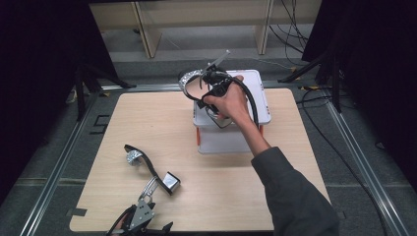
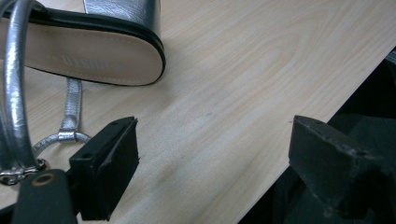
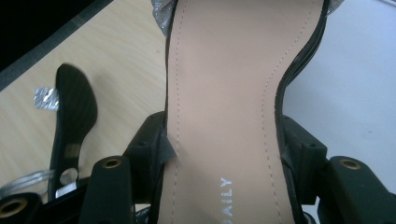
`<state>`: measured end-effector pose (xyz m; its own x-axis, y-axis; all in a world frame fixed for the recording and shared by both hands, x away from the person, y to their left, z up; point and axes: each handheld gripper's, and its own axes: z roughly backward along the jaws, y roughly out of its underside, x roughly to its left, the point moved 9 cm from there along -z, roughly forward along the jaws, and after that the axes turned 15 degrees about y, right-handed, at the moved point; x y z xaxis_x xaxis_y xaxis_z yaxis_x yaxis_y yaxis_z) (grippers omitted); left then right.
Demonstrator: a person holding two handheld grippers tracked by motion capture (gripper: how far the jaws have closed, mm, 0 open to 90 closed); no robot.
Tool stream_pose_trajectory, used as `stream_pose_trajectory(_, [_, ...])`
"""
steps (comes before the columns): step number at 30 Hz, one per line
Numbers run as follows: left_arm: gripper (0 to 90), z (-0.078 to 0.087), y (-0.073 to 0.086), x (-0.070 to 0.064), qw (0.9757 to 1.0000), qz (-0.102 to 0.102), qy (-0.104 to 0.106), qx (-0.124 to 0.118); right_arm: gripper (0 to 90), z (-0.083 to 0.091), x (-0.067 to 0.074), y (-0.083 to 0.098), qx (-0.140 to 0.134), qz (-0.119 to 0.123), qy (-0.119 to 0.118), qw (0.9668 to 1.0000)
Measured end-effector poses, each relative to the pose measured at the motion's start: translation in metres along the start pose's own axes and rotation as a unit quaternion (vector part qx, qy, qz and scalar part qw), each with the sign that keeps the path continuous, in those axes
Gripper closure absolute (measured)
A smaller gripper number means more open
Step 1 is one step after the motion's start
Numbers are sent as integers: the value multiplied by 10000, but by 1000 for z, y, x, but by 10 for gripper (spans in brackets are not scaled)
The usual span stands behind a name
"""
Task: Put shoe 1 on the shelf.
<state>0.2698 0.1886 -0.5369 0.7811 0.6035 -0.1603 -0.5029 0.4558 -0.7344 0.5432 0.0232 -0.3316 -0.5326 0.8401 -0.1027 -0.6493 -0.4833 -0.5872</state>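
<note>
- Nearest, at the bottom left of the high view, the left hand-held gripper (image 1: 140,219) lies low at the tabletop's (image 1: 147,118) near edge; in its own view its jaws stand wide apart with bare wood between them, holding nothing.
- Just above it in the high view, a silver sandal (image 1: 152,172) lies on the tabletop, its tan insole and silver strap at the upper left of the left gripper view (image 2: 88,51).
- Farther up, at centre frame, the right hand-held gripper (image 1: 211,83) is raised over a white storage box (image 1: 255,93), the person's hand wrapped around it.
- Its jaws, about half open, pinch the second sandal (image 3: 224,93) by both edges of its sole, tan insole facing the camera.
</note>
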Motion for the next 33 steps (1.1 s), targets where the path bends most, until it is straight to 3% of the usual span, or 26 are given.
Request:
stream_pose_trajectory(4, [157, 1, 0, -1, 10000, 19, 15, 21, 427, -15, -14, -10, 203, -390, 141, 9989])
stream_pose_trajectory(7, [157, 0, 0, -1, 10000, 14, 33, -17, 427, -20, -21, -11, 268, -491, 205, 9982])
stream_pose_trajectory(8, [157, 0, 0, 0, 10000, 16, 15, -12, 427, -26, -25, -12, 387, -754, 218, 9962])
stream_pose_trajectory(9, [157, 0, 0, 0, 10000, 16, 15, -12, 427, -26, -25, -12, 387, -754, 218, 9962])
stream_pose_trajectory(10, [157, 2, 0, -1, 10000, 20, 43, 22, 427, -32, -31, -12, 489, -934, 270, 9941])
stream_pose_trajectory(12, [157, 2, 0, -1, 10000, 27, 41, -1, 427, -38, -37, -11, 582, -1058, 425, 9918])
stream_pose_trajectory(15, [157, 1, 0, -2, 10000, 26, 50, -6, 427, -42, -40, -11, 645, -1172, 454, 9900])
stream_pose_trajectory(18, [157, 1, 0, -2, 10000, 4, 61, 1, 426, -48, -46, -11, 754, -1412, 568, 9855])
stream_pose_trajectory(19, [157, 1, 0, -2, 10000, 4, 61, 1, 426, -48, -46, -11, 754, -1412, 568, 9855])
stream_pose_trajectory(24, [157, 1, -1, -4, 9999, 54, 90, -66, 425, -57, -50, -8, 944, -1623, 760, 9793])
stream_pose_trajectory(29, [157, 1, -1, -2, 10000, -44, 76, -27, 421, -62, -51, -8, 988, -1608, 840, 9784])
stream_pose_trajectory(33, [157, 1, -1, -3, 10000, -29, 71, -36, 385, -63, -50, -11, 935, -1799, 758, 9763])
